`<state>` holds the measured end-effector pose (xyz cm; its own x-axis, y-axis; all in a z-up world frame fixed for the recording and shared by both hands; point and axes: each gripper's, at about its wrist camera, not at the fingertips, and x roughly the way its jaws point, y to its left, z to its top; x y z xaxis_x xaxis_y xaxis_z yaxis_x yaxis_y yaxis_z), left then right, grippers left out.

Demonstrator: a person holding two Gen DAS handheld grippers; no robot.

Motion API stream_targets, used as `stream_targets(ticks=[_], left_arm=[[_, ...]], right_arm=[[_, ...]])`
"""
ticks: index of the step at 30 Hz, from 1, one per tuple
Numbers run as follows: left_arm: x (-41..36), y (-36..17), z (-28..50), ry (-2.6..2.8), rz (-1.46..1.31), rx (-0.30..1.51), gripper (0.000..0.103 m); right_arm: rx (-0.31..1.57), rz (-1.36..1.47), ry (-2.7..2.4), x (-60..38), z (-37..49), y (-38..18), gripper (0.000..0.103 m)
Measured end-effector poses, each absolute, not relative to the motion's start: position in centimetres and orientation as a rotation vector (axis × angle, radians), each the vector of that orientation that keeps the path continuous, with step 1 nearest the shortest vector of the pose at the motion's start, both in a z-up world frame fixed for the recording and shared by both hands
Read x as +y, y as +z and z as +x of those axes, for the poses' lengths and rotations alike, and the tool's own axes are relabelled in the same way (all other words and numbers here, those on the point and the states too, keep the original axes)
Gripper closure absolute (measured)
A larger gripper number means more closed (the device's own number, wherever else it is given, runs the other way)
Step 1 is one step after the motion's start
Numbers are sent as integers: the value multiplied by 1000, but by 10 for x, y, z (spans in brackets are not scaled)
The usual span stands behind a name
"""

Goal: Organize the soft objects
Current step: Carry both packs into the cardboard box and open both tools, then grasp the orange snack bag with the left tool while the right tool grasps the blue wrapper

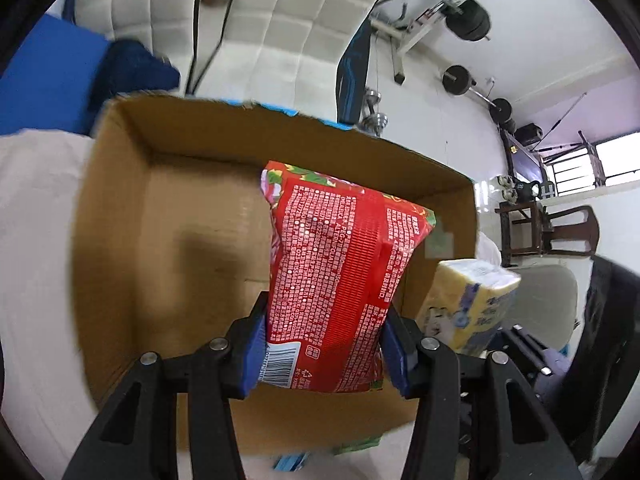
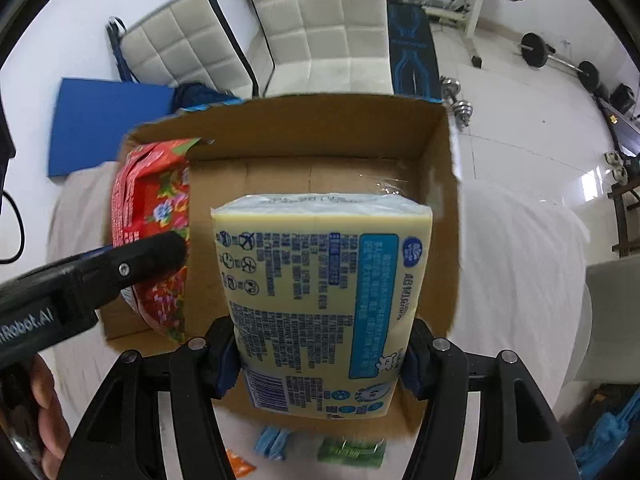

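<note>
Two grippers reach side by side over the open cardboard box — left gripper pinching a red tissue pack, right gripper clamping a yellow tissue pack, both packs held above the box floor.

Both wrist views look down, close — sharing the cardboard box.

Background's basically a home gym: white quilted cushions up at 12 o'clock, a blue mat around 10, and a weight bench with barbells toward 1 to 2. Dumbbell sits on the white floor, and there's a wooden chair at 3 in the left view.
</note>
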<state>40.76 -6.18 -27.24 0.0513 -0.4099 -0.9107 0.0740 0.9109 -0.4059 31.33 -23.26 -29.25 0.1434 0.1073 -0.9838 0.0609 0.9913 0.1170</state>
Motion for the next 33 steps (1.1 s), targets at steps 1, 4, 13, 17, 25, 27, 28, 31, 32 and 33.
stream_targets(ticks=[1, 4, 13, 17, 25, 27, 28, 31, 32, 33], left_arm=[[-63, -284, 416, -382, -296, 1509, 56], [-67, -311, 429, -380, -319, 1572, 56], [-88, -351, 438, -382, -237, 1667, 56], [-92, -352, 438, -381, -238, 1679, 56], [-103, -317, 429, -368, -110, 1633, 35], [-101, -301, 423, -345, -71, 1589, 26], [-99, -295, 419, -338, -55, 1571, 19], [-88, -276, 402, -295, -11, 1485, 4], [-85, -272, 395, -287, -6, 1458, 1], [-77, -273, 385, -278, -3, 1414, 0]], right_arm=[[1442, 143, 41, -233, 317, -301, 38], [1494, 137, 43, -236, 344, -332, 38], [1574, 33, 33, -226, 389, -395, 38], [1588, 35, 11, -227, 405, -407, 38], [1612, 62, 12, -227, 430, -417, 35], [1601, 61, 20, -225, 428, -411, 33], [1597, 60, 23, -223, 427, -409, 30], [1580, 62, 31, -217, 425, -399, 19], [1570, 62, 34, -212, 423, -395, 2], [1557, 60, 21, -210, 420, -391, 0]])
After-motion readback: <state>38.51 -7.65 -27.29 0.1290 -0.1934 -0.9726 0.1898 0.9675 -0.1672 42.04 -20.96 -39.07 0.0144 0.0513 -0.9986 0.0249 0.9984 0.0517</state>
